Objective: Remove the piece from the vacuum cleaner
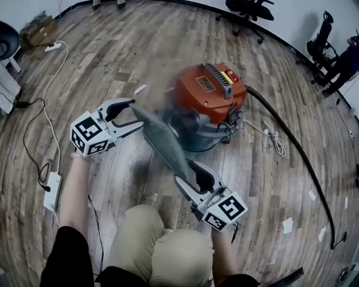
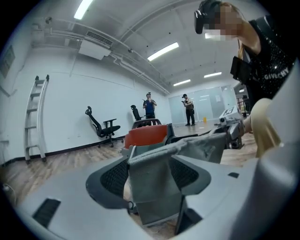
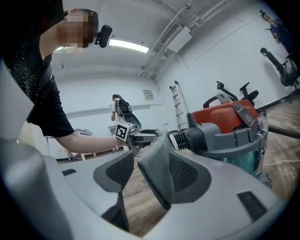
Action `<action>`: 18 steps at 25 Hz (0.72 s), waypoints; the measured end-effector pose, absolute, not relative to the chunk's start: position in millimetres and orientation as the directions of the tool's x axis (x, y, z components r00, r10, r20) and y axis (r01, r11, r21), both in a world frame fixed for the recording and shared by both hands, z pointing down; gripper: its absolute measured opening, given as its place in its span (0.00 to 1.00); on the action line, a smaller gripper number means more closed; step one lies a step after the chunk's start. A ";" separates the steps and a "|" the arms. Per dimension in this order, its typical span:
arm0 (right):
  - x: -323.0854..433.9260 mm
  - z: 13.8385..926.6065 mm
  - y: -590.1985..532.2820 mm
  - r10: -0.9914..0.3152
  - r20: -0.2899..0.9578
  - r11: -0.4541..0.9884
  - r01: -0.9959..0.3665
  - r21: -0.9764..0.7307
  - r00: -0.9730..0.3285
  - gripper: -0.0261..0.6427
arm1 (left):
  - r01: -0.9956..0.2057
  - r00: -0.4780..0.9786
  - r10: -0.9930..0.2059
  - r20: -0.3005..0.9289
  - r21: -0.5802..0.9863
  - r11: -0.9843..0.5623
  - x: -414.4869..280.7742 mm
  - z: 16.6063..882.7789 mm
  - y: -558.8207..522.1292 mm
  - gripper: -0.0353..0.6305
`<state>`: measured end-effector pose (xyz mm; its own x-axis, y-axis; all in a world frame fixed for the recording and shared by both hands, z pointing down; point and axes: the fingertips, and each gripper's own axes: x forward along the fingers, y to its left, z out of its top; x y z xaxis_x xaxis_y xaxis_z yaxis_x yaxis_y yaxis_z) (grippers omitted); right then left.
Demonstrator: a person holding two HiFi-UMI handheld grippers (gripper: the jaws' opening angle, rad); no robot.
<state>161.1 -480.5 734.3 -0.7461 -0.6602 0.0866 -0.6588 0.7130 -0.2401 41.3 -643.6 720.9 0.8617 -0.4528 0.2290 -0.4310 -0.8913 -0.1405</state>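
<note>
The vacuum cleaner (image 1: 207,89) stands on the wood floor with an orange lid and a grey body; it also shows as the vacuum (image 2: 145,136) and the vacuum (image 3: 229,117) in the gripper views. A long grey fabric piece (image 1: 162,140) hangs stretched in the air in front of it, blurred by motion. My left gripper (image 1: 134,114) holds its far-left end, my right gripper (image 1: 188,174) its near end. In the left gripper view the piece (image 2: 154,183) fills the gap of the left gripper (image 2: 154,176). The right gripper (image 3: 152,173) pinches the piece (image 3: 157,171) near the pad tips.
A black hose (image 1: 297,146) curves from the vacuum to the right, past a coiled white cable (image 1: 272,137). A white power strip (image 1: 53,190) with cords lies at left. Office chairs (image 1: 249,8) and a person (image 1: 342,61) are far back. My knees (image 1: 162,246) are below.
</note>
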 end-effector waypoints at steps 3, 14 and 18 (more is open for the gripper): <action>169.9 735.0 -487.5 -0.711 0.112 0.668 -0.717 -0.200 -0.694 0.29 | -0.477 0.823 -0.512 0.244 -0.190 -0.858 39.5 717.9 -648.1 0.29; 168.0 730.3 -479.5 -0.756 0.137 0.619 -0.767 -0.168 -0.640 0.10 | -0.502 0.837 -0.512 0.192 -0.102 -0.859 18.0 722.8 -599.3 0.10; 163.2 727.5 -473.5 -0.770 0.146 0.603 -0.783 -0.152 -0.621 0.10 | -0.469 0.858 -0.477 0.193 -0.086 -0.879 16.9 724.3 -577.4 0.10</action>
